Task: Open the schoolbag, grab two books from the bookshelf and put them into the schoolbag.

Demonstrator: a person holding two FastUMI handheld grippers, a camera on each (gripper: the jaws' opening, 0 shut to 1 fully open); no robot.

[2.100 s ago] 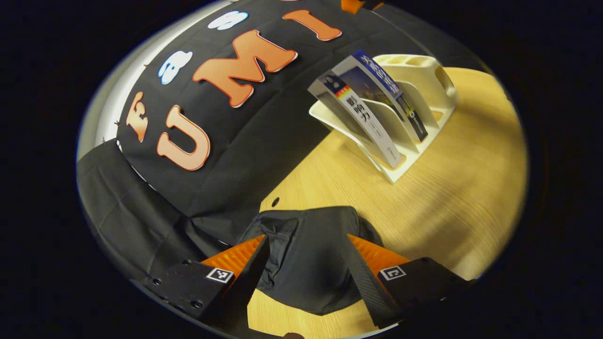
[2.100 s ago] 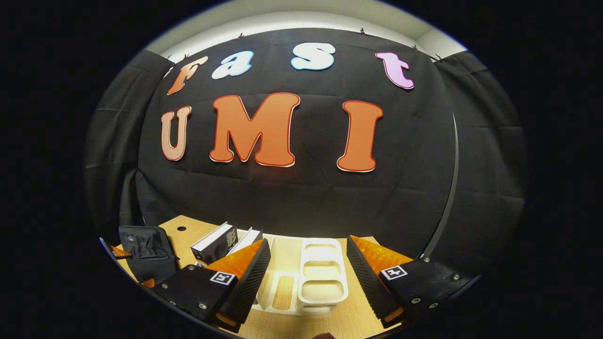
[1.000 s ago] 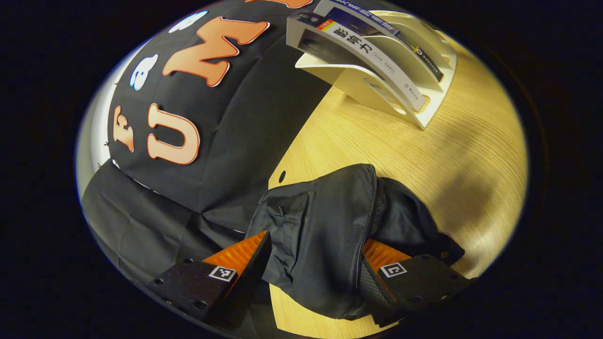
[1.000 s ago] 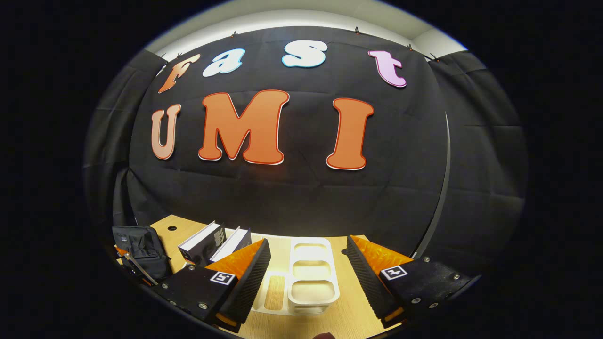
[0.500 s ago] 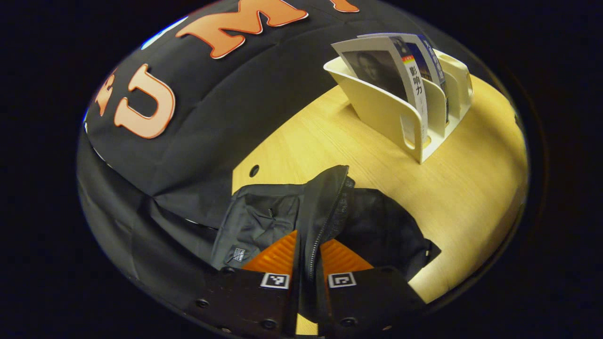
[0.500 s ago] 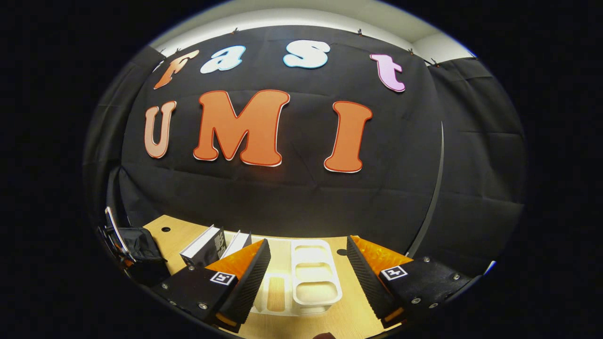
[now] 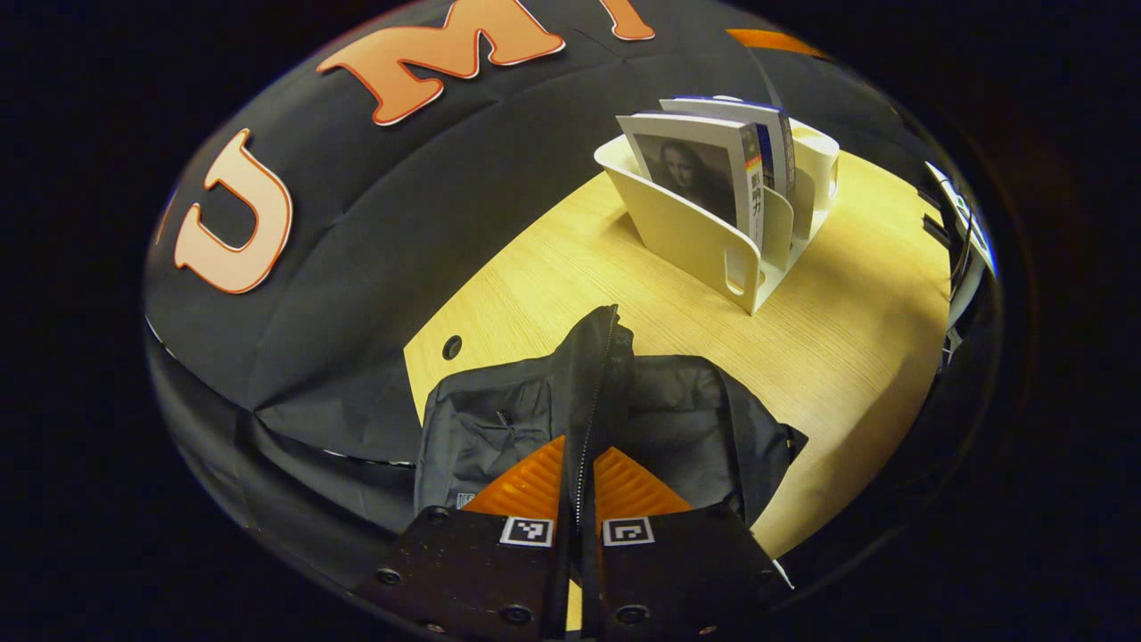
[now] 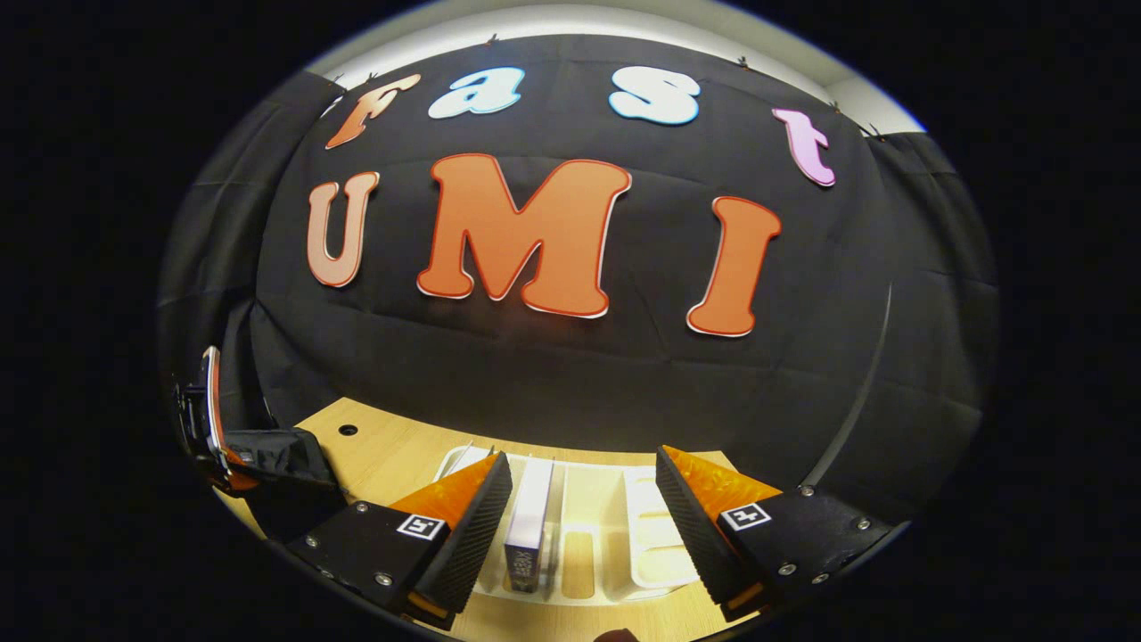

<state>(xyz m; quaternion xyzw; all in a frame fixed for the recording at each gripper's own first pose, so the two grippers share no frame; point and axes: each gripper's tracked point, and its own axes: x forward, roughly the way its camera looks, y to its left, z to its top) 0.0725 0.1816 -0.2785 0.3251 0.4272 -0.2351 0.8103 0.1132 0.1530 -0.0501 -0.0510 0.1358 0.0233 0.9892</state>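
Along the bottom of the left gripper view, the left claw is pinched tight on the zipper edge of the black schoolbag, lifting that flap off the worktop, presumably to hold the mouth open; two books lean in the white bookshelf beyond. Low in the right gripper view, the right claw hangs spread wide above the shelf, one book between its fingers untouched, likely lined up for a grab.

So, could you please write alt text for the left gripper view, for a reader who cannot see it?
The left gripper is shut on a raised fold of the black schoolbag, along its zipper, on a wooden table. Beyond the bag, a white bookshelf holds two upright books.
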